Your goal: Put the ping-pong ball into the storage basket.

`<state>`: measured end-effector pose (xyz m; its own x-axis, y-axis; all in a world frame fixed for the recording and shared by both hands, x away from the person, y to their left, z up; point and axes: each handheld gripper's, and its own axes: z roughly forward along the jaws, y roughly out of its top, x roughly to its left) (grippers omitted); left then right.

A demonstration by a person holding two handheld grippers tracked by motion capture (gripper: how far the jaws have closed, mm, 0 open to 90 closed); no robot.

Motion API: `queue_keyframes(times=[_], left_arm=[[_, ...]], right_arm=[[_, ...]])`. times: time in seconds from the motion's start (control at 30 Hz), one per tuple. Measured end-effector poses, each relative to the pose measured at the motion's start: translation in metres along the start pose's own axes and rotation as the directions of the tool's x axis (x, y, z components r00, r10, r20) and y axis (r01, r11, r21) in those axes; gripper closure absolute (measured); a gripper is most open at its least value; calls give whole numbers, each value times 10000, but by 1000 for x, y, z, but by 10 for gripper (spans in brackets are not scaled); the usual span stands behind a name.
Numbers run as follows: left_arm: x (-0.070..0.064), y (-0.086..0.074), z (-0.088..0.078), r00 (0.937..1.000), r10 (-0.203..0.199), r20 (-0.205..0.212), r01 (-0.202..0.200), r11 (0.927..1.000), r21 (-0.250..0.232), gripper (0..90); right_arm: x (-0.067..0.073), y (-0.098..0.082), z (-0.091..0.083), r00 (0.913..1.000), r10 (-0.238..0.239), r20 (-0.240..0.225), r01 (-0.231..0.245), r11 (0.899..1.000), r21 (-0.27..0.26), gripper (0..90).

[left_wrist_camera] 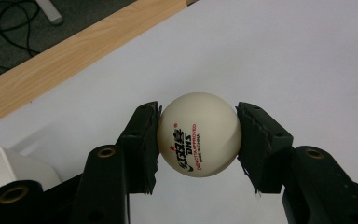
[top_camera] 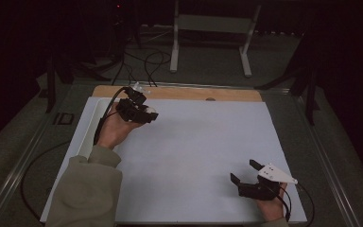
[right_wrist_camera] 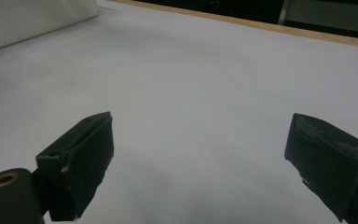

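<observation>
A table-tennis ball is clamped between the pads of the left tool, held above the white bench toward its 11 o'clock corner, near a white container. The right tool is rested at 5 o'clock, its jaws spread wide with nothing between them. For a clean carry, the squeeze is best kept across the ball's widest line and steady, since a smooth, light ball is judged likely to pop free.
</observation>
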<state>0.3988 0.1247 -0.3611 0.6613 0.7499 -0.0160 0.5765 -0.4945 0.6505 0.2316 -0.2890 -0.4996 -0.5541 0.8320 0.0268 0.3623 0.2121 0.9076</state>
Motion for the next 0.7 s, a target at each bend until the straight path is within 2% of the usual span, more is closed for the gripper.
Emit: queue_keyframes(times=[0.7], left_arm=[[7,-9,-7,9999,-28,-112,28,10000,-59,514]], right_arm=[[0,0,0,10000,12,-16,-12,10000,-28,72]])
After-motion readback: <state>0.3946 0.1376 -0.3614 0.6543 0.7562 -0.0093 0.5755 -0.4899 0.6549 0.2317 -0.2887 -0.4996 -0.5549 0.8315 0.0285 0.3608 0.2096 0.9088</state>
